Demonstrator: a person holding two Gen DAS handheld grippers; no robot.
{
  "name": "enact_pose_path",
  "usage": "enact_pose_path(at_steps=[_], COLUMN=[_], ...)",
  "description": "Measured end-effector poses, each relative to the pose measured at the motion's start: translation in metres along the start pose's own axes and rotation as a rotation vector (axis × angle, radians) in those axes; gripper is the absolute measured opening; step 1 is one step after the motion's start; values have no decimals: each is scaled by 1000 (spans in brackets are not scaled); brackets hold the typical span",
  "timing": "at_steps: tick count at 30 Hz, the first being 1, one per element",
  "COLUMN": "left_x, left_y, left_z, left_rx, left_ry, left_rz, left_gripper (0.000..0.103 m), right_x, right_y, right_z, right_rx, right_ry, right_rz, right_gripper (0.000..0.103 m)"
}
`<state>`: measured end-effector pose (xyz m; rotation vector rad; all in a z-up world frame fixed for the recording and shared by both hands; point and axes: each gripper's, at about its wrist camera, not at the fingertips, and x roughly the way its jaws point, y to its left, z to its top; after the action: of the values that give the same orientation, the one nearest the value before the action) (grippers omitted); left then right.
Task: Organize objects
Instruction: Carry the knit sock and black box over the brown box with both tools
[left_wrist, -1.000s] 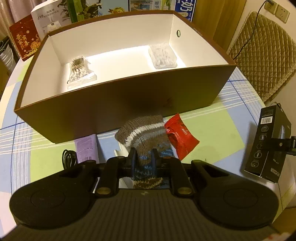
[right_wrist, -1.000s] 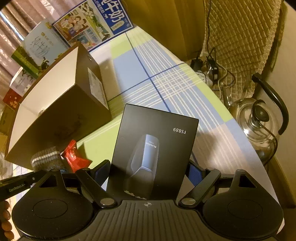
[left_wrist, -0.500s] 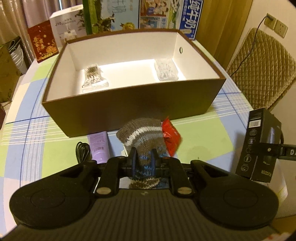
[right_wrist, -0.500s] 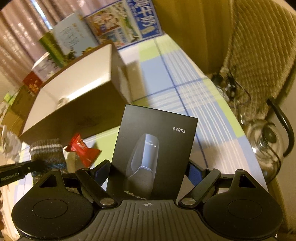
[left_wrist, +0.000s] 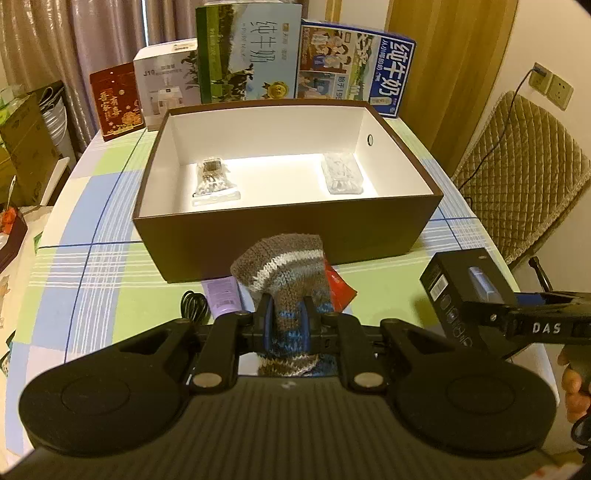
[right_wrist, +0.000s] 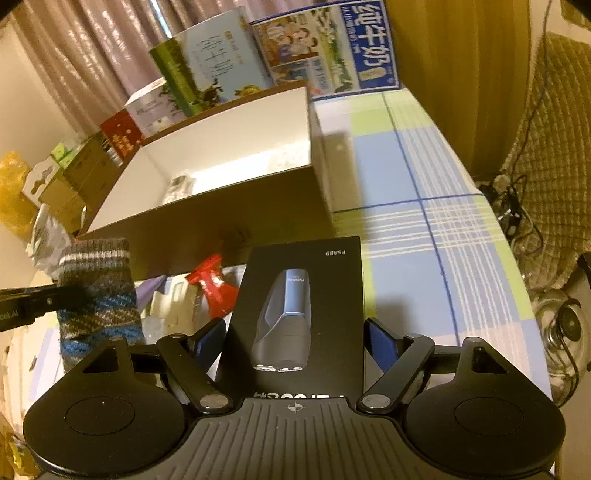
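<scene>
Left fingers (left_wrist: 267, 314) clenched on knitted sock (left_wrist: 284, 269), right fingers (right_wrist: 384, 343) on shaver box (right_wrist: 299, 317), brown box (left_wrist: 288, 236) ahead.

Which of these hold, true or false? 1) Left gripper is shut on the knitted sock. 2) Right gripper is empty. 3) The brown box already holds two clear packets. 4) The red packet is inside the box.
1) True: the left gripper pinches the knitted sock.
2) False: the right gripper clamps the black shaver box.
3) True: the brown box holds two clear packets.
4) False: the red packet lies on the table in front of it.
</scene>
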<state>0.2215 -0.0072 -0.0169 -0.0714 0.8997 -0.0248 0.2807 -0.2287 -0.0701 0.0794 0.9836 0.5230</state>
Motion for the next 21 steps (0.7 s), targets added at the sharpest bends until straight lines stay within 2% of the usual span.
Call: enact_pose_path(at_steps=[10, 21], left_x=[-19, -29], left_y=[7, 18], left_z=[11, 51], left_rx=[-16, 0], left_ry=[-44, -119], left_rz=[-16, -32], left_gripper=[12, 12], right_x=[-13, -15], right_y=[17, 44], right_z=[20, 63], right_rx=[-44, -79], right_ry=[-51, -120], right_rz=[73, 154], right_gripper=[78, 78])
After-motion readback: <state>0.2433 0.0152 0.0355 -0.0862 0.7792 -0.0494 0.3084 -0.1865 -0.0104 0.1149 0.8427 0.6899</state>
